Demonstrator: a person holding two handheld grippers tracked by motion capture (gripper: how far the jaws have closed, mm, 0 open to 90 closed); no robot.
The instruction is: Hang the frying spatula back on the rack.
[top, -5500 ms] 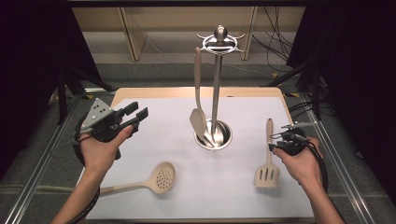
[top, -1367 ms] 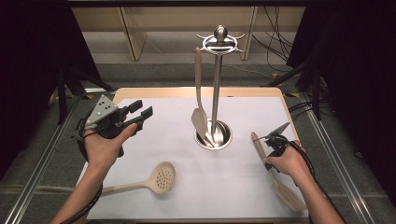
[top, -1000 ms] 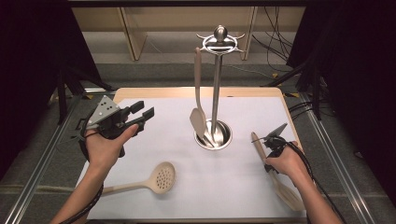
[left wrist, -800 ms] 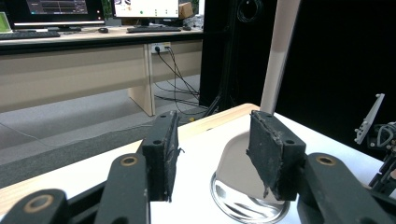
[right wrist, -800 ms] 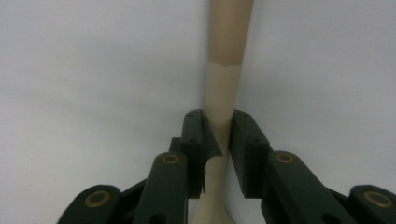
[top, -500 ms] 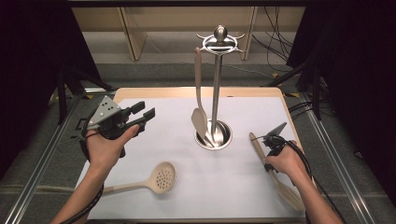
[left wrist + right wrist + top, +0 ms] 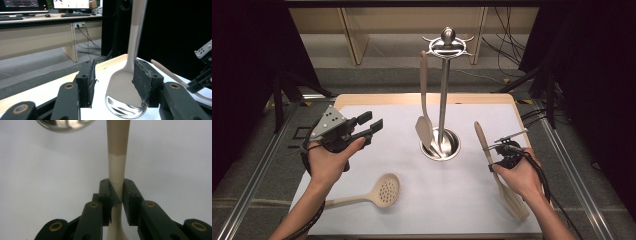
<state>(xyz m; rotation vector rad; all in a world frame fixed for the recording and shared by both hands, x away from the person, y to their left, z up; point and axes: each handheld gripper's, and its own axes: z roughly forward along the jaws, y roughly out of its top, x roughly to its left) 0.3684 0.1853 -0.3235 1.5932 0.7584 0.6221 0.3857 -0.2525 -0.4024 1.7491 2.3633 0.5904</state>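
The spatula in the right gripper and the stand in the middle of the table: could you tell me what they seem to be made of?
The spatula looks like matte beige plastic or silicone with a tan, perhaps wooden, handle end; a seam splits the two tones. The stand looks like polished metal: its base mirrors the room. The right gripper is shut on the spatula.

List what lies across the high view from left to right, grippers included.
left gripper → skimmer spoon → hanging spatula → stand → slotted turner clamped in the right gripper
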